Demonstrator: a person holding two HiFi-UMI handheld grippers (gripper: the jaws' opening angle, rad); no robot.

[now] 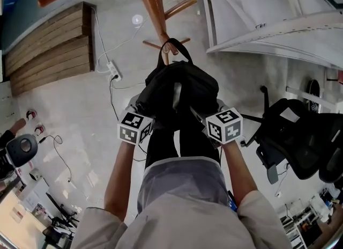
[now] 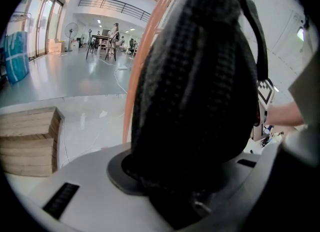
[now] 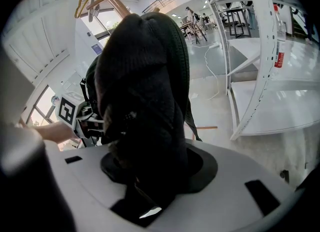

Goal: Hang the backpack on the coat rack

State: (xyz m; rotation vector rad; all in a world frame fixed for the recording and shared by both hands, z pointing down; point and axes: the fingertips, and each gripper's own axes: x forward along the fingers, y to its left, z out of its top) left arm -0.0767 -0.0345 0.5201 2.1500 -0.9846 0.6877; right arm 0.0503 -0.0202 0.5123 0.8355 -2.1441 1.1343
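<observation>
So here's where I'm at: both tongs are clamped on the backpack [image 1: 179, 87], which hangs between them. My left gripper [image 1: 138, 119] has pinched fabric on one side and my right gripper [image 1: 220, 118] has a fold on the other, so neither is empty or gaping. The bag's top handle loop [image 1: 172, 46] sticks out past the tips, away from me. It sits right at one of the short pegs [image 1: 183, 41] of the wooden coat rack [image 1: 153, 6], which stands just beyond it. Honestly I can't tell whether the loop is properly over the peg or just resting against it, since the bag bulk blocks both gripper views. I'd call this the hooking step, nearly done but not let go. Next I reckon I need to ease the bag down until the peg takes the weight. Only then should both sets of jaws let go and pull back toward me, otherwise the thing just drops.
</observation>
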